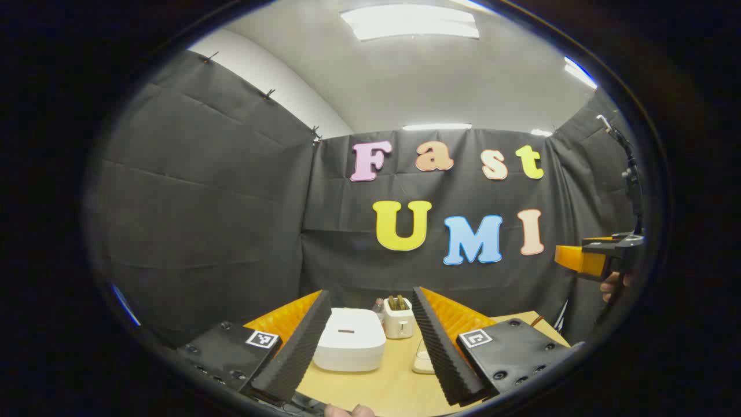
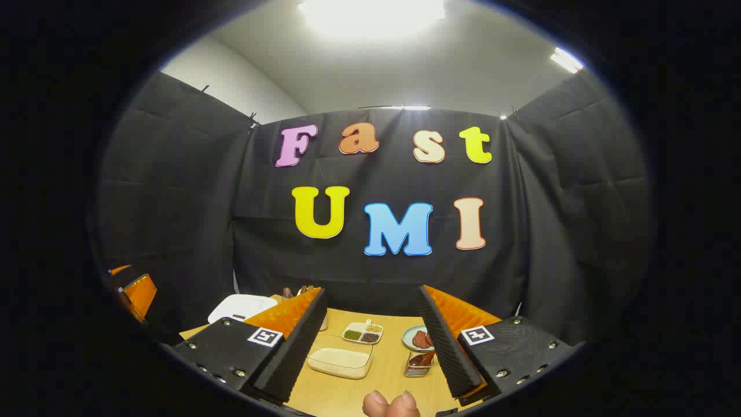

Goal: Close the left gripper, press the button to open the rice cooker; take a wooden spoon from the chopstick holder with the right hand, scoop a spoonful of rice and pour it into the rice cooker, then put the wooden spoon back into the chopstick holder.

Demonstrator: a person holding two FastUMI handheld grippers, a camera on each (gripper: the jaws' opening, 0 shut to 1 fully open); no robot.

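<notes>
Left gripper (image 1: 370,341): fingers wide apart, nothing between the pads, raised over the worktop (image 1: 388,388).
Rice cooker (image 1: 350,339): white, lid down, on the worktop straight ahead between the left fingers, nearer the left one; its left edge is hidden behind that finger.
Chopstick holder (image 1: 399,318): small white pot just beyond the cooker's right corner; brown handles stick out of the top, too small to tell which is the wooden spoon.
Item by the right finger (image 1: 422,359): pale, half hidden behind the finger, cannot tell what it is.
Other gripper (image 1: 596,258): seen far right in the left gripper view, cut off by the edge, a hand (image 1: 611,286) partly showing below it.
Right gripper (image 2: 373,341): fingers spread wide, holding nothing.
Rice tray (image 2: 340,362): clear box of pale grains between the right fingers, near the left one.
Divided dish (image 2: 363,332): beyond the tray, grains hard to identify.
Plate (image 2: 418,339): partly hidden by the right finger.
Cooker in the right gripper view (image 2: 240,307): outside the left finger, partly covered.
</notes>
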